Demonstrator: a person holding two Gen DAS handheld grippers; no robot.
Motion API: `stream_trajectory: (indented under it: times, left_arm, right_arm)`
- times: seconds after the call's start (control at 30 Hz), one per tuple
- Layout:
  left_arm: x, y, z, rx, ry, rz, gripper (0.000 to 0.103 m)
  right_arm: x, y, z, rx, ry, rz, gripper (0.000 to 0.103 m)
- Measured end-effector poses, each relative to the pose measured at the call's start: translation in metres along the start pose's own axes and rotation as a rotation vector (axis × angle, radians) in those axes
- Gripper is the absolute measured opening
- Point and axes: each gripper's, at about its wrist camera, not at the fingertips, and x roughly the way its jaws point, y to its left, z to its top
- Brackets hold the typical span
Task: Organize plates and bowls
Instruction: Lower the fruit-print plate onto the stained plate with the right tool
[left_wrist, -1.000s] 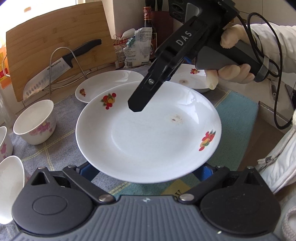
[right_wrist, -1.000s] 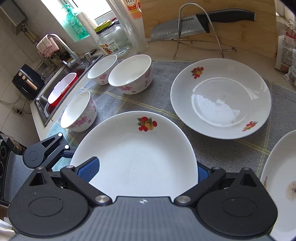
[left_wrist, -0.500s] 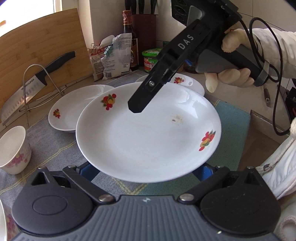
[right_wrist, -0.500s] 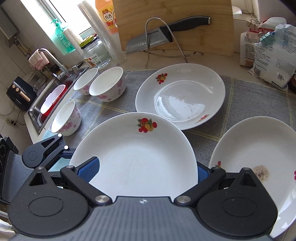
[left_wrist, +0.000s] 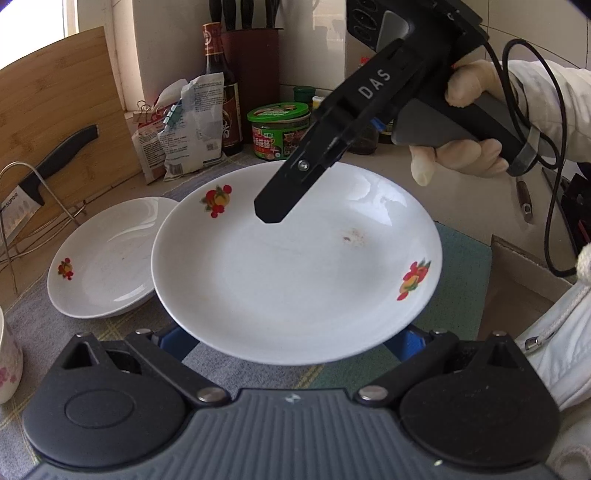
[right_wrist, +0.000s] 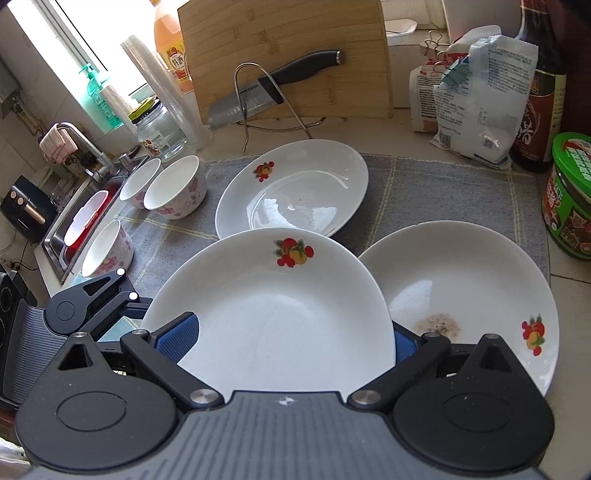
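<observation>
Both the left gripper (left_wrist: 291, 338) and the right gripper (right_wrist: 284, 343) clamp their blue-padded jaws on opposite rims of one white round ceramic plate with fruit prints (right_wrist: 273, 314), holding it level above the grey checked cloth mat (right_wrist: 424, 184). Just right of it lies a stained white plate (right_wrist: 469, 295); beyond it a clean white plate (right_wrist: 295, 192). Three flowered white bowls (right_wrist: 173, 192) stand far left, near the sink (right_wrist: 59, 236). A knife on a wire rack (right_wrist: 273, 88) leans against the wooden board (right_wrist: 288, 40) behind.
</observation>
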Motion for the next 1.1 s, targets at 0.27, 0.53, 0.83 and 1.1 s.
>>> stream_trajectory:
  times: [0.27,0.53,0.83,1.1]
  left_arm:
    - [0.021,-0.003,0.016,0.019,-0.001,-0.031,0.102]
    - [0.047,-0.009,0.034,0.029,0.007,-0.053,0.102]
    - [0.067,-0.01,0.047,0.026,0.032,-0.053,0.102]
    - [0.077,-0.01,0.053,0.011,0.054,-0.053,0.102]
  right_arm:
    - [-0.011,-0.026,-0.002,0.025,-0.014,-0.029,0.103]
    - [-0.017,-0.052,-0.001,0.049,-0.022,-0.05,0.103]
    - [-0.013,-0.075,0.001,0.066,-0.017,-0.058,0.103]
    - [-0.002,-0.09,0.001,0.082,0.002,-0.056,0.103]
